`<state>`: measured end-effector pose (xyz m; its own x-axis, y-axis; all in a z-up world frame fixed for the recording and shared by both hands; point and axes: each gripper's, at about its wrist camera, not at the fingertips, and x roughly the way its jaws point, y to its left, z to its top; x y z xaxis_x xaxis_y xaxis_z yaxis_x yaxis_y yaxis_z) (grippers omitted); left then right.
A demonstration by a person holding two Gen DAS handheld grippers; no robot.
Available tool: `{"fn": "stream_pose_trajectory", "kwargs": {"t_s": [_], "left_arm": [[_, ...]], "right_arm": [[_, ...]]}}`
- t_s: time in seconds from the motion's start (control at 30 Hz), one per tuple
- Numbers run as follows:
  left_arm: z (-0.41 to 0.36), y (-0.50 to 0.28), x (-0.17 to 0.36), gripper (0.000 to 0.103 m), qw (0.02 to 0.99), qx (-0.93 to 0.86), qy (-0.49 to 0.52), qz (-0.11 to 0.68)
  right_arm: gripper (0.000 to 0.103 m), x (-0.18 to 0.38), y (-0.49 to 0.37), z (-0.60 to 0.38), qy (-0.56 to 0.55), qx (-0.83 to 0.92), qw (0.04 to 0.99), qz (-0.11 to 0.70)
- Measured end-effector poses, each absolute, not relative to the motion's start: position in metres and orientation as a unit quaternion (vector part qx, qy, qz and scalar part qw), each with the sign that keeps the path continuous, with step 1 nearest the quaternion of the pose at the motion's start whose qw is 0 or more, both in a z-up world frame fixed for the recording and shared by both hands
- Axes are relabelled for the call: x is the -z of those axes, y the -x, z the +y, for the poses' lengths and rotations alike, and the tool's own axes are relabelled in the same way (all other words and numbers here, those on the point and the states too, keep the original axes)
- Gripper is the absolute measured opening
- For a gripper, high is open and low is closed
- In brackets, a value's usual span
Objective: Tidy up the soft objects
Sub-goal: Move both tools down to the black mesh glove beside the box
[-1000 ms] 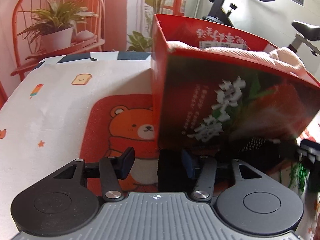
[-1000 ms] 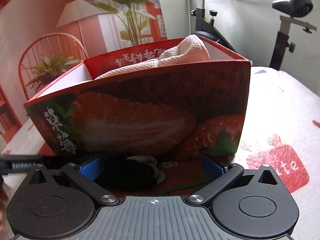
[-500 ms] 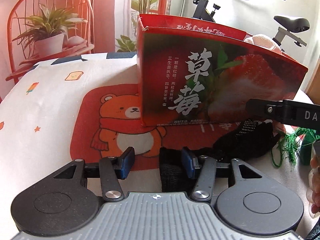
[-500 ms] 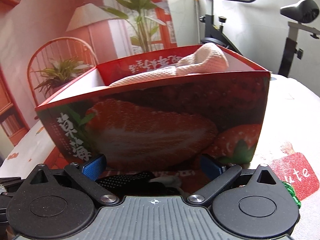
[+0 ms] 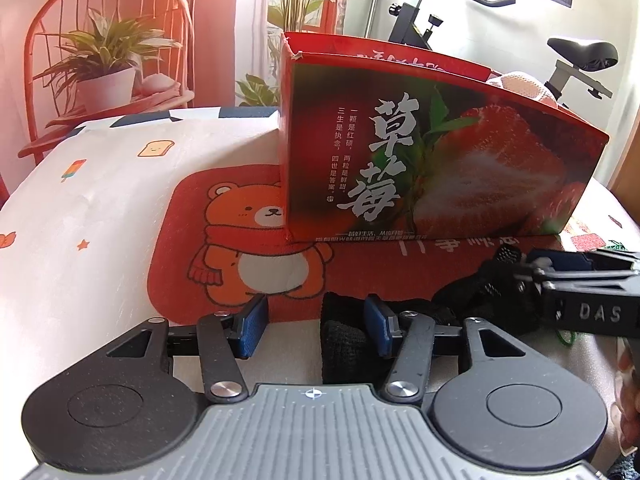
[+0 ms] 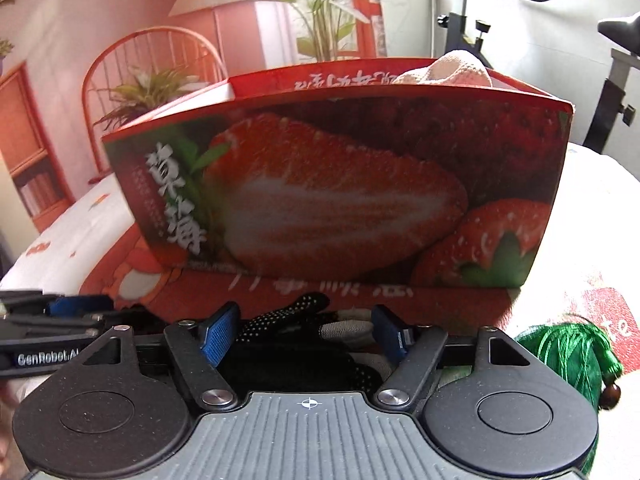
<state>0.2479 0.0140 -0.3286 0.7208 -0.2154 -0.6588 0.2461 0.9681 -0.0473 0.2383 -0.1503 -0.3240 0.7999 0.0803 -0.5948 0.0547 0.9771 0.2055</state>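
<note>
Both grippers are working over the black glove (image 5: 476,300) that is lying on the red mat (image 5: 176,240) at the near edge of the counter (image 5: 92,216), just in front of the strawberry box (image 5: 432,168). The left gripper (image 5: 314,330) is straddling the glove's cuff end with its jaws standing partly apart; the cuff is sitting against the right pad only, well apart from the left pad, so nothing is clamped there. The right gripper (image 6: 306,334) has just been closing its jaws around the dotted finger end of the glove, which is lying between the pads; they are not pressing it yet as far as can be seen. The risk is that the right jaws are catching only a loose finger or two, so the glove could be dangling and slipping out on the way up. The green tassel (image 6: 568,364) is lying just beside the right gripper, and its threads could be snagging and getting dragged along. The box already holds a pink cloth (image 6: 452,68) bulging above the rim at the far right corner, so a limp glove carried low could be hitting the near wall, tipping or pushing the light box. With both grippers so close, they could also be knocking together.
</note>
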Motion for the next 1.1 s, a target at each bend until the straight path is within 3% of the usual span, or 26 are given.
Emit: {"fn": "stream_pose_trajectory", "kwargs": {"t_s": [0.4,0.67,1.1], "left_arm": [[0.012,-0.244,0.328,0.062,0.929,0.119,-0.024,0.350],[0.014,-0.238,0.327,0.062,0.927,0.113,-0.018,0.357],[0.032,-0.221,0.319,0.061,0.911,0.122,0.043,0.392]], "right_arm": [[0.068,0.316,-0.208,-0.151,-0.088,-0.031,0.942,0.324],[0.068,0.308,-0.191,-0.144,-0.002,-0.037,0.951,0.307],[0.064,0.308,-0.184,-0.148,-0.036,-0.039,0.946,0.319]]}}
